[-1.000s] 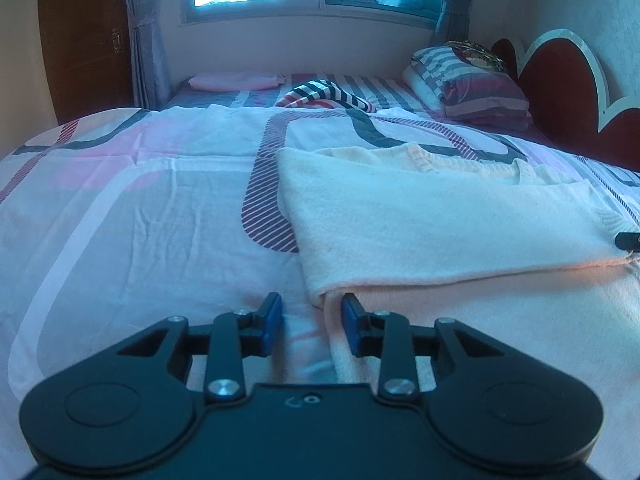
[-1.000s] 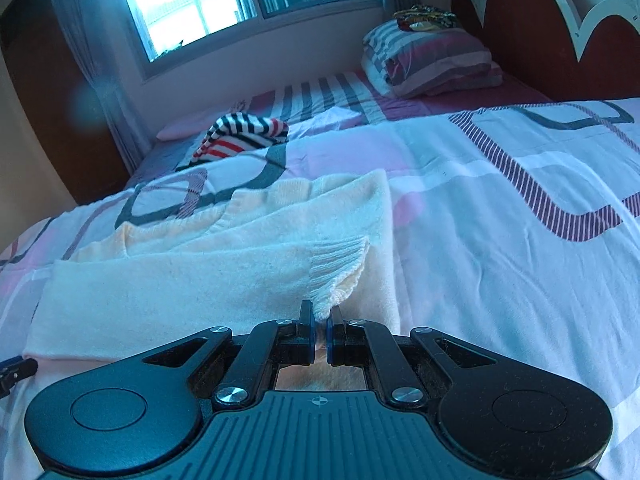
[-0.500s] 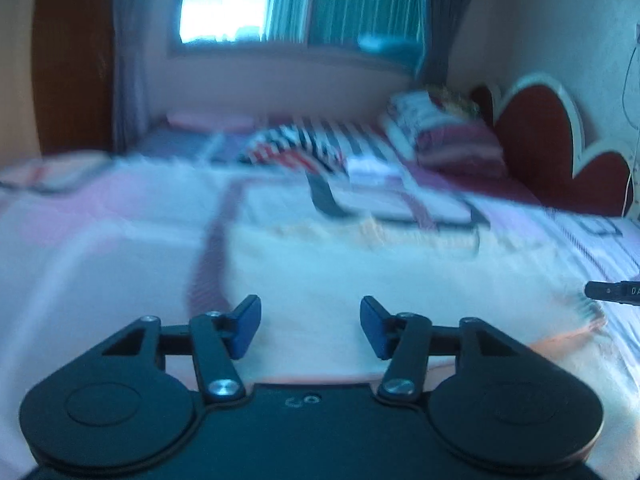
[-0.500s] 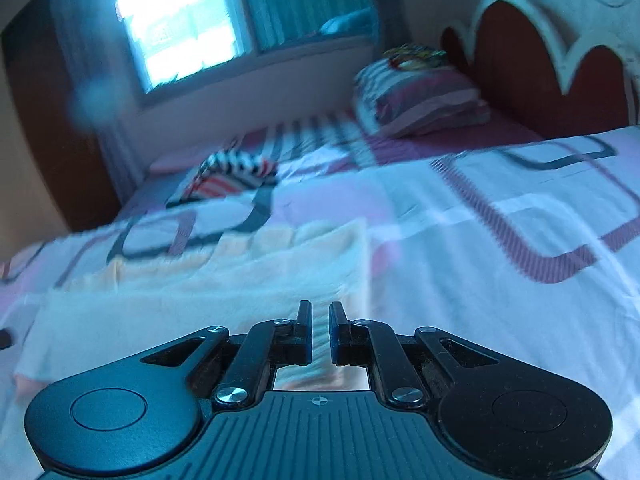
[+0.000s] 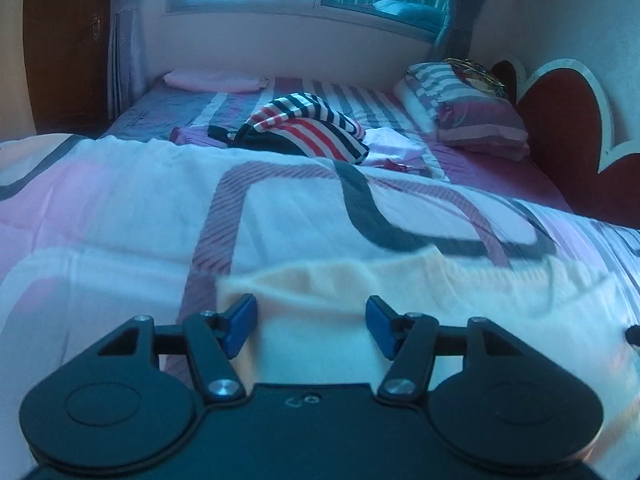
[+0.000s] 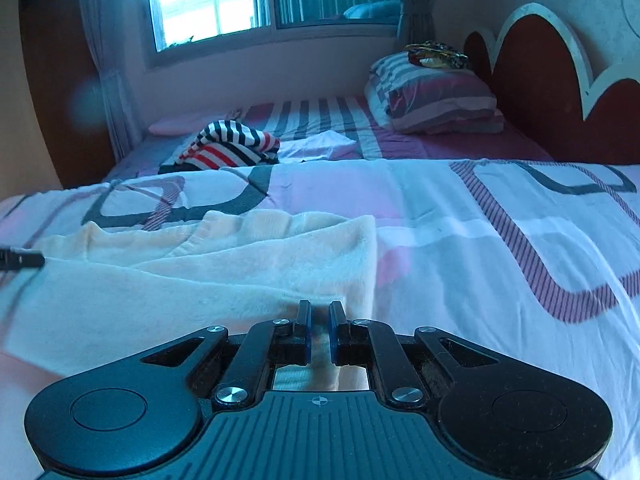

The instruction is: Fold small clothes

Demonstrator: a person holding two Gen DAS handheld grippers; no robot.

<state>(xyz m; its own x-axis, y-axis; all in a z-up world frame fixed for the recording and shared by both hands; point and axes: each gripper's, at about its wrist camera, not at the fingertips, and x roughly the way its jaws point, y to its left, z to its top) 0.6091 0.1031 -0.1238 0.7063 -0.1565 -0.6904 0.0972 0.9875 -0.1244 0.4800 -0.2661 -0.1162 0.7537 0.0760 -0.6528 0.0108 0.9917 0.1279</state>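
Two blue pads of the left gripper (image 5: pixel 311 328) are standing wide apart at the bottom centre of the left wrist view, the jaws having just been opening, and nothing is being pinched between them. Behind and under the gap, the cream sweater (image 5: pixel 400 296) is lying across the lower middle and lower right of the frame on the patterned bedspread (image 5: pixel 132 216). A striped garment (image 5: pixel 308 128) is lying in a heap at the upper centre (red, white and dark bands), with a striped pillow (image 5: pixel 464 112) to its right and the red headboard (image 5: pixel 560 120) at the far right edge.

Turning to the right wrist view, the right gripper (image 6: pixel 319 330) is sitting at the bottom centre with only a narrow slit showing between its jaws; whether cloth is being gripped there I cannot tell. The cream sweater (image 6: pixel 200 264) is spreading over the lower left and centre, its right edge running down toward the fingers. A tip of the left gripper (image 6: pixel 20 259) is poking in at the left edge, over the sweater.
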